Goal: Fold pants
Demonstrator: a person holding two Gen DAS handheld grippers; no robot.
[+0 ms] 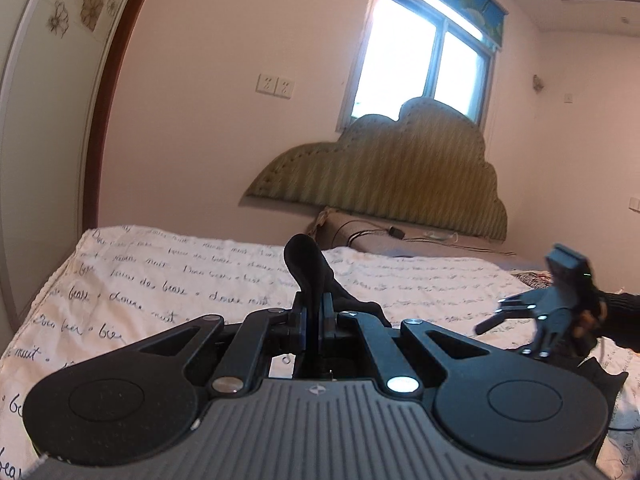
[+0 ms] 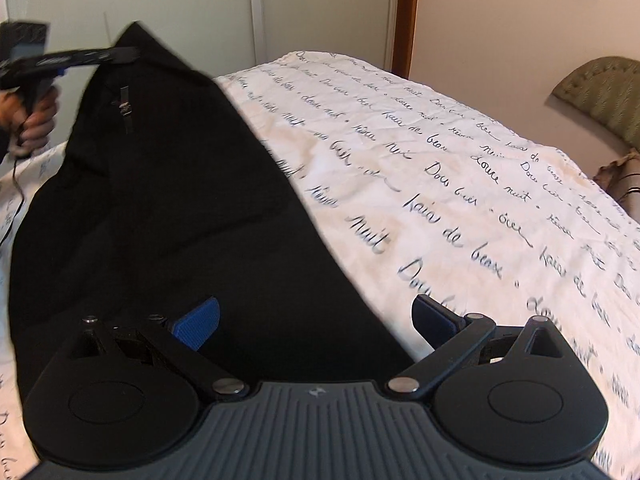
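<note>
- Currently, in the left wrist view, the left gripper (image 1: 314, 314) has its fingers clenched on a bunch of the black fabric pants (image 1: 306, 260); a lump of cloth stands up above the pinch.
- Beyond it lies the white bedspread printed with handwritten script (image 1: 160, 276), and at the far wall the green cloud-shaped padded headboard (image 1: 396, 176).
- The right gripper (image 1: 508, 320) appears at the right edge of this view, fingers spread and holding nothing.
- Next, in the right wrist view, the right gripper (image 2: 316, 316) hovers over the pants (image 2: 160, 208) with its blue-padded fingers (image 2: 198, 322) released, one over the cloth, the other over the bedspread (image 2: 440, 160).
- The pants hang in a lifted peak from the left gripper (image 2: 120, 54), and their lower part rests on the bed.
- Procedure, as judged: lower the right gripper onto the near garment edge and close on both layers before lifting.
- Keep the left pinch firm and level with the right, so the cloth hangs taut and straight.
- Avoid catching the bedspread in the pinch.
</note>
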